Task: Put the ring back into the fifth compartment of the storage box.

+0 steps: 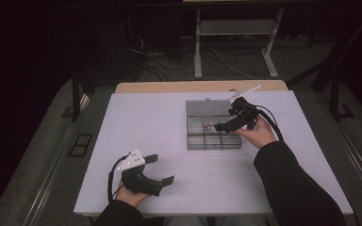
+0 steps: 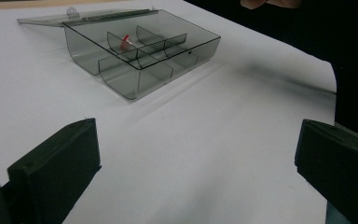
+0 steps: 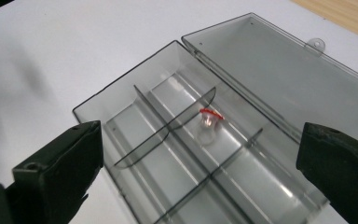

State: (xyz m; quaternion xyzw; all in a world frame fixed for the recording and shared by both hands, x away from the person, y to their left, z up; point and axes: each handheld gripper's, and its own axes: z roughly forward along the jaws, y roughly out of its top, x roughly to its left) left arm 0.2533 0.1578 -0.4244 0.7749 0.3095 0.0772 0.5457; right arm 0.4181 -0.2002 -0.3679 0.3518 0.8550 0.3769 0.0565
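A clear grey compartment box (image 1: 213,140) sits right of the middle of the white table top, its lid (image 1: 205,108) folded flat behind it. In one back compartment lies a small clear piece with a red cap (image 1: 208,126). My right gripper (image 1: 226,117) hovers at the box's right side, open and holding nothing. In the right gripper view the red-capped piece (image 3: 209,122) lies between dividers, ahead of the wide-apart jaws. My left gripper (image 1: 162,168) rests near the front edge, open and empty. The left gripper view shows the box (image 2: 140,56) far ahead, with the piece (image 2: 127,41) inside.
The white board (image 1: 146,122) lies on a wooden table whose edge (image 1: 198,86) shows at the back. Beyond it are a white desk frame (image 1: 198,52) and cables on the dark floor. A black sleeve (image 1: 292,183) crosses the front right.
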